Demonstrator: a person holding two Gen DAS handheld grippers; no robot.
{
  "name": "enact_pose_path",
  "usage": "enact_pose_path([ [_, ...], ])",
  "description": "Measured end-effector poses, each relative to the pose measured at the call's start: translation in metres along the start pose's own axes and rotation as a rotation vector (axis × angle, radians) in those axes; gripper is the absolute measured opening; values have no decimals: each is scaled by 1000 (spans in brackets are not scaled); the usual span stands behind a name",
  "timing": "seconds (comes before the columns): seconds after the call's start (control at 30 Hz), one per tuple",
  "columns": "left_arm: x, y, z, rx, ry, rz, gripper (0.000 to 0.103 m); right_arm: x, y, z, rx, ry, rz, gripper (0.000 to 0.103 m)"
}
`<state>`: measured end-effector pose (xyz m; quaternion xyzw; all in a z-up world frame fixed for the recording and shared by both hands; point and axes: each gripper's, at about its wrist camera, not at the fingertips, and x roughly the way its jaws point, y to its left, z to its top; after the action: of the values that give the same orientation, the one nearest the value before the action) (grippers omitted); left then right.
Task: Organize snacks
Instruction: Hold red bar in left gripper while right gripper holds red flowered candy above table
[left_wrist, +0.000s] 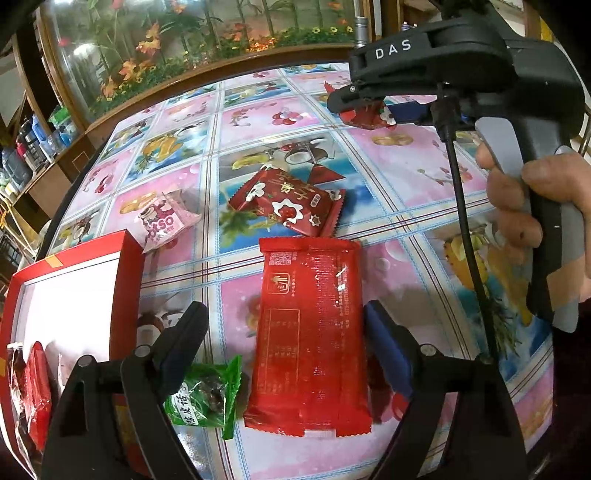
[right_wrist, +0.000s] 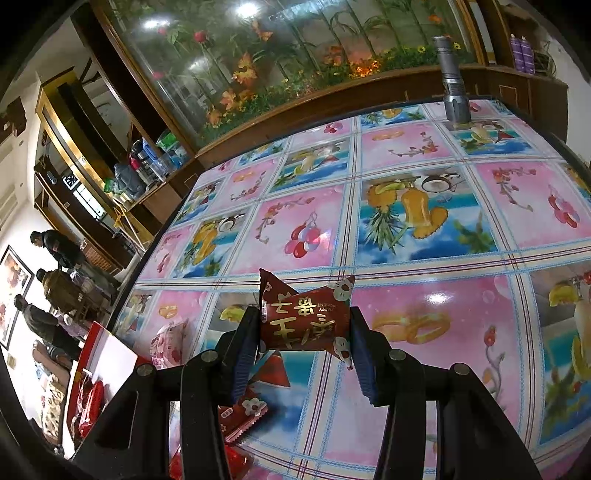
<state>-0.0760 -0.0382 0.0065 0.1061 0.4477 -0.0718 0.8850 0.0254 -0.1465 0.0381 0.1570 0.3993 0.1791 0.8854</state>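
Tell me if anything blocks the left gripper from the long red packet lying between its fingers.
Nothing visible does. The left gripper is open, its fingers either side of the long red foil packet on the patterned tablecloth. The small green snack packet lies beside it, left, outside the gap.

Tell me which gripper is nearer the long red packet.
Left. The left gripper is open and straddles the long red packet on the table. The right gripper is farther back above the table, shut on a small red snack.
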Motion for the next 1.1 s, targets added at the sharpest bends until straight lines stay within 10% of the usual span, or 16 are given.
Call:
enact_pose_path([
  [0.4, -3, -5, 0, 15, -13, -66, 50, -2, -1, 1, 9, -2, 8, 48],
  [1.1, -12, 4, -1, -13, -35, -67, 49, -3, 5, 0, -2, -9, 23, 48],
])
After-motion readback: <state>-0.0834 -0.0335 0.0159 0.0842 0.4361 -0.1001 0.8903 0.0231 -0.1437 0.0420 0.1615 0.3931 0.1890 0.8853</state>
